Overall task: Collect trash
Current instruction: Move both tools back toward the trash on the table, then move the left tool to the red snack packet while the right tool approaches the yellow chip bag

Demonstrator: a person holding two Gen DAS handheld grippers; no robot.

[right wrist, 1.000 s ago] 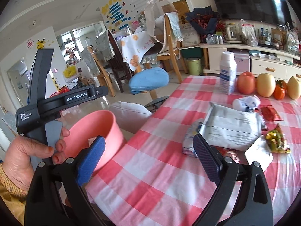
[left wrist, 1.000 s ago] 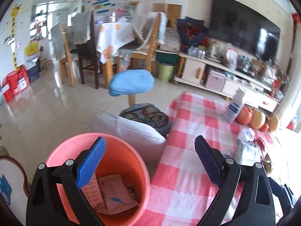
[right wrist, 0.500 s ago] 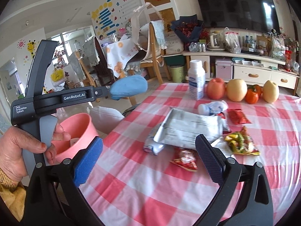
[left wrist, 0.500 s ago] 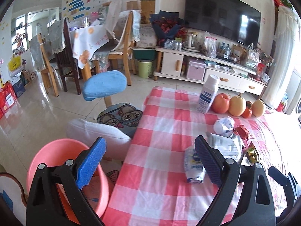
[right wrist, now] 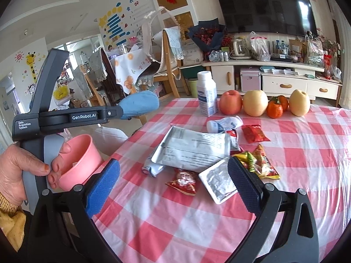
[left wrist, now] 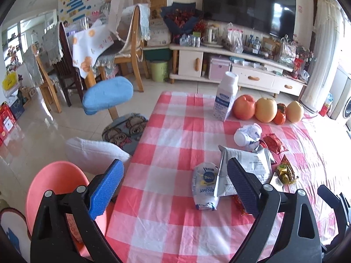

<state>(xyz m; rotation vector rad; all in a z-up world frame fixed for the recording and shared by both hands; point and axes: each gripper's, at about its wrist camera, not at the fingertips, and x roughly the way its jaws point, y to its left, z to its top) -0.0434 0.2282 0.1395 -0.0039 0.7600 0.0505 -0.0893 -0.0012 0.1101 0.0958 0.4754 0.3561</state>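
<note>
Trash lies on the red-checked tablecloth [right wrist: 175, 214]: a large grey foil bag [right wrist: 193, 148], a crumpled white-blue wrapper [left wrist: 205, 185], a small silver packet [right wrist: 218, 182], red snack packets [right wrist: 183, 180] and a yellow-green wrapper [right wrist: 256, 162]. A pink bin [left wrist: 54, 186] stands on the floor at the table's left edge and holds some packets. My left gripper [left wrist: 173, 188] is open and empty over the table's near left part, close to the white-blue wrapper. My right gripper [right wrist: 173, 184] is open and empty above the red and silver packets.
A white bottle [right wrist: 206, 94], a tipped small bottle [right wrist: 223, 123] and a row of fruit [right wrist: 254, 105] stand at the table's far side. A blue stool [left wrist: 107, 97], a white cushion [left wrist: 94, 153], chairs and a TV cabinet lie beyond.
My left gripper has swung right from over the pink bin to over the table. My right gripper has moved forward over the trash pile. Both stay open.
</note>
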